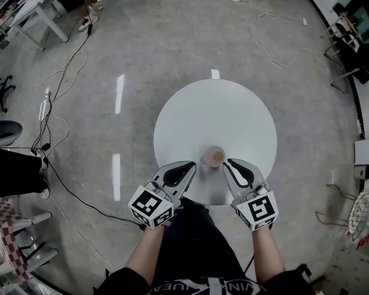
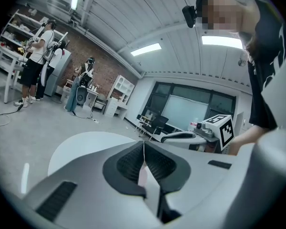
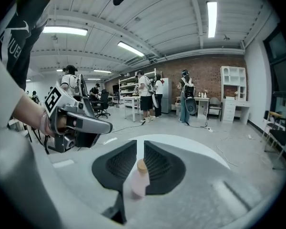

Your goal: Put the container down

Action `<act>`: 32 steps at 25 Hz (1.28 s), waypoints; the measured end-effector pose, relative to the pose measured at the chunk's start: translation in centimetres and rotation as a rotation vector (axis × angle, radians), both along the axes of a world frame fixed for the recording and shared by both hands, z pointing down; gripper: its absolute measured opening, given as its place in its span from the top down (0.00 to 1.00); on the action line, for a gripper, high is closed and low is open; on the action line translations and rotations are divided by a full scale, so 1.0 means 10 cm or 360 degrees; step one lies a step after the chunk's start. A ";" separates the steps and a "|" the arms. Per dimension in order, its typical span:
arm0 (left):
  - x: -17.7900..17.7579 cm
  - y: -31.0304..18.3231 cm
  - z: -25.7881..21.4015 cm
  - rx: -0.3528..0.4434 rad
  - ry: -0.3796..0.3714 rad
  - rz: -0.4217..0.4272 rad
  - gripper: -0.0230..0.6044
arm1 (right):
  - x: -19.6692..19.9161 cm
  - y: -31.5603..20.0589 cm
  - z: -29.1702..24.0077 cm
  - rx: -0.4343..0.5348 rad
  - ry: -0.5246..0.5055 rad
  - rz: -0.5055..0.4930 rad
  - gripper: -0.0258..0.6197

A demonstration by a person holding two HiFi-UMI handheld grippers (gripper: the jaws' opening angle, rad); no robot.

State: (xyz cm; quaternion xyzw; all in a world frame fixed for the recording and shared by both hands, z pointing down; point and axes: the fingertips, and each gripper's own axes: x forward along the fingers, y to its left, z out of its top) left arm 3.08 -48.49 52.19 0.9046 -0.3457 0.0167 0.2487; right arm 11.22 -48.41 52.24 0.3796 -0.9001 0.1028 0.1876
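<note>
The bottle (image 1: pixel 214 157) seems to stand free at the table's (image 1: pixel 221 109) near edge. The left gripper's (image 1: pixel 193 164) jaws meet; the right gripper's (image 1: pixel 227 161) stand slightly apart

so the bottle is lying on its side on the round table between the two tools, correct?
Not lying on its side. The bottle stands upright with its tan cap on top, which the right gripper view shows most clearly. The rest holds: it is on the round table, between the left tool and the right tool.
</note>
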 end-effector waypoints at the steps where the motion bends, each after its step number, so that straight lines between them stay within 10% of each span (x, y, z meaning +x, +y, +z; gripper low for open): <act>1: 0.02 0.00 -0.04 0.0005 -0.0003 0.0007 0.94 | 0.00 0.01 -0.05 0.0001 -0.0018 0.0008 0.89; 32: -0.20 -0.16 -1.32 0.0388 -0.0081 -0.0082 0.94 | 0.25 -0.03 -1.28 0.0149 -0.0336 0.0159 0.95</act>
